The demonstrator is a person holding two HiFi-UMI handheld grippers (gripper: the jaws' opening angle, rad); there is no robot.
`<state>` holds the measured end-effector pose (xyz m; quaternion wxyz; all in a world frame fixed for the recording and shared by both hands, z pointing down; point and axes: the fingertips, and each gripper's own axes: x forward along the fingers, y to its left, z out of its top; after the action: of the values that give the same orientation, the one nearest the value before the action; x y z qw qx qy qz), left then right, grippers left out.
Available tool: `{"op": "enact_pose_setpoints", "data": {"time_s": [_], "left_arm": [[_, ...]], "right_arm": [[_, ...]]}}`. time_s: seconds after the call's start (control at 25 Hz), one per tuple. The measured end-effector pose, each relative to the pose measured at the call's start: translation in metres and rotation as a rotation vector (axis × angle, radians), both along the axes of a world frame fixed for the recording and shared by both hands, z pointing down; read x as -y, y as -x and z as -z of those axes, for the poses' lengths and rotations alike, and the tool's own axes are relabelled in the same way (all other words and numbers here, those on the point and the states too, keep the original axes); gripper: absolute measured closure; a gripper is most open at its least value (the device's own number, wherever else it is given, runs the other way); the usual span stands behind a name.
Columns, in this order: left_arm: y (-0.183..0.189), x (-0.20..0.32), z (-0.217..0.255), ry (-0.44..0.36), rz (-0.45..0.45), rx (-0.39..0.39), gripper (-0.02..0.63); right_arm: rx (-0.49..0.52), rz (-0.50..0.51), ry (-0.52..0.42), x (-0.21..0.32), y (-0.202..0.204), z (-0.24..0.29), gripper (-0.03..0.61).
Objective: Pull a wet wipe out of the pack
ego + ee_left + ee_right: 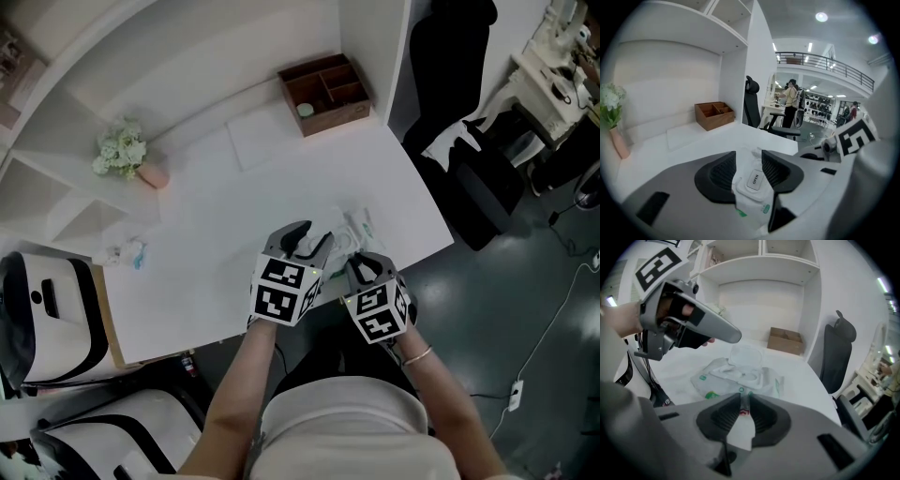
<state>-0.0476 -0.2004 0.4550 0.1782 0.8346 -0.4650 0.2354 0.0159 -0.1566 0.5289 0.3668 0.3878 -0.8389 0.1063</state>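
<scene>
Steadying the pack near the front edge of the desk with the right tool pinched narrow on a thin white edge, seemingly the pack's near end, and holding the left tool wide over the pack, pads clear of it. Judging by the clear lid standing up: opening done, no wipe drawn yet. Next, lowering the left tool to the opening, closing on the top sheet alone and pulling upward against a firm right pinch.
</scene>
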Motion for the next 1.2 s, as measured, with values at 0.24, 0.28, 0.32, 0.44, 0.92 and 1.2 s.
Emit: {"op": "enact_pose_setpoints", "data": {"time_s": [0.24,0.28,0.32,0.44,0.92,1.2], "left_arm": [[-0.026,-0.017,-0.036,0.072,-0.053,0.070,0.441],[-0.029,-0.016,-0.041,0.075,-0.051,0.085,0.437],[-0.031,-0.015,-0.044,0.075,-0.048,0.106,0.439],[-0.034,-0.011,-0.050,0.078,-0.035,0.158,0.440],[-0.004,-0.006,-0.039,0.050,0.119,0.122,0.589],[0.022,-0.021,-0.042,0.095,0.196,0.080,0.618]], "right_arm": [[-0.001,0.000,-0.007,0.001,0.001,0.000,0.511],[0.000,0.001,-0.007,0.000,0.000,0.000,0.511],[0.001,0.002,-0.007,0.000,0.000,0.000,0.511],[-0.003,0.005,-0.012,0.000,0.000,0.001,0.511],[-0.001,0.019,-0.022,0.000,0.000,0.000,0.511],[-0.014,0.031,-0.024,-0.001,-0.001,0.000,0.511]]}}
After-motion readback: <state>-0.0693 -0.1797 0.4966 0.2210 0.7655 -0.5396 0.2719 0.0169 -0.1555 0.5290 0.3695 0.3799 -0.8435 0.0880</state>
